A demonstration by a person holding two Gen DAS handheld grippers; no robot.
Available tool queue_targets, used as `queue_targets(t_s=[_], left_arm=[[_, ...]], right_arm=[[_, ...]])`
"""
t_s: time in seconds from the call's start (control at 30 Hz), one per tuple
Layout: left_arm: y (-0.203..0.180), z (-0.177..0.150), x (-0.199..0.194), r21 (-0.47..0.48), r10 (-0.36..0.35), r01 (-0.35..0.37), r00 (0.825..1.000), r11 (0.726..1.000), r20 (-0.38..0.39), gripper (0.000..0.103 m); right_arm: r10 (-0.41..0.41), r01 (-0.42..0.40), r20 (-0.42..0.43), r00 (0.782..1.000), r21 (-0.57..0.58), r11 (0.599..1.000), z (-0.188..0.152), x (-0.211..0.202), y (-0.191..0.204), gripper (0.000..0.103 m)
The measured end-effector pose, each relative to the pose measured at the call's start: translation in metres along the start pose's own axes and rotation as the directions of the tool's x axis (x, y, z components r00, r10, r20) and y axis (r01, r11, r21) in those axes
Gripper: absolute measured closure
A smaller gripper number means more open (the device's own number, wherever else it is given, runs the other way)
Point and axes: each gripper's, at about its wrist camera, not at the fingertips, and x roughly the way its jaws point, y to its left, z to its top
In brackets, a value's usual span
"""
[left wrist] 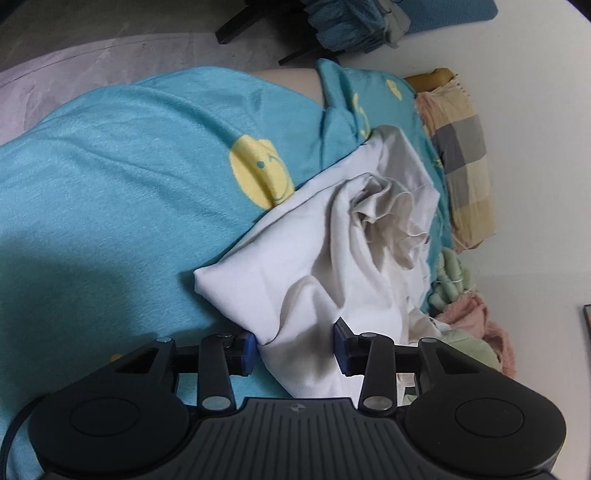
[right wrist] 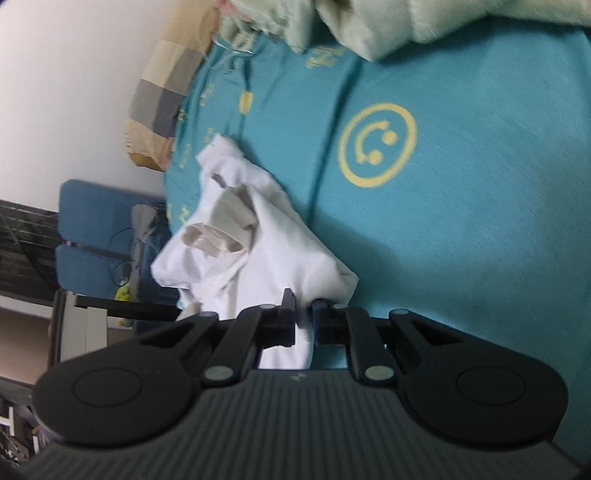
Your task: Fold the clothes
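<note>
You've got the teal bedsheet (left wrist: 110, 177) filling most of both views, yellow smiley faces printed on it, and it carries everything here. On it lies the white garment (left wrist: 295, 258), crumpled, its long axis running away from your left gripper toward the checked pillow (left wrist: 465, 170) at the bed's far edge by the wall; from the right wrist view the same white garment (right wrist: 258, 236) stretches away from you toward that checked pillow (right wrist: 162, 99) too, with beige inner fabric showing in its bunched middle. No bins or baskets anywhere, just loose bedding: a pale green fluffy blanket (right wrist: 406, 22) sits along the top of the right view, and in the left view a green and pink pile (left wrist: 469, 321) lies just beside the garment's right side. A blue chair (right wrist: 96, 236) stands off the bed's edge. Now your left gripper (left wrist: 293, 349): its blue pads stand apart, and the near end of the garment runs up between them, the cloth touching the left pad while the right pad sits against a fold, so it's spread wide, not pinching. Your right gripper (right wrist: 303, 321): the fingers are drawn close with a bunch of the white garment clamped between them, its near corner right at the tips.
</note>
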Motion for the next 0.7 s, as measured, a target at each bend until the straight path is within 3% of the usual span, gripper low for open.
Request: queue_targets(t_s=[0.23,0.3,0.37,0.57,0.7], left_arm=[[0.002,0.003,0.0,-0.001,0.024,-0.024,1.0,1.0,0.0,0.045],[0.002,0.004,0.001,-0.003,0.021,-0.021,1.0,1.0,-0.001,0.044],[0.001,0.005,0.001,-0.004,0.019,-0.019,1.0,1.0,-0.003,0.043],[-0.001,0.007,0.004,-0.004,0.011,-0.011,1.0,1.0,-0.008,0.043],[-0.004,0.008,0.008,0.017,0.015,-0.015,1.0,1.0,-0.006,0.045]], right_arm=[[-0.012,0.021,-0.08,0.997,0.107,0.994,-0.003,0.011,-0.017,0.087],[-0.013,0.027,-0.104,0.994,0.135,0.99,-0.005,0.013,-0.021,0.069],[0.008,0.011,-0.122,0.993,0.154,0.988,-0.007,0.017,-0.022,0.062],[0.006,0.01,-0.102,0.995,0.157,0.988,-0.007,0.025,-0.015,0.062],[-0.017,0.027,-0.091,0.996,0.1,0.995,-0.005,0.031,-0.009,0.067]])
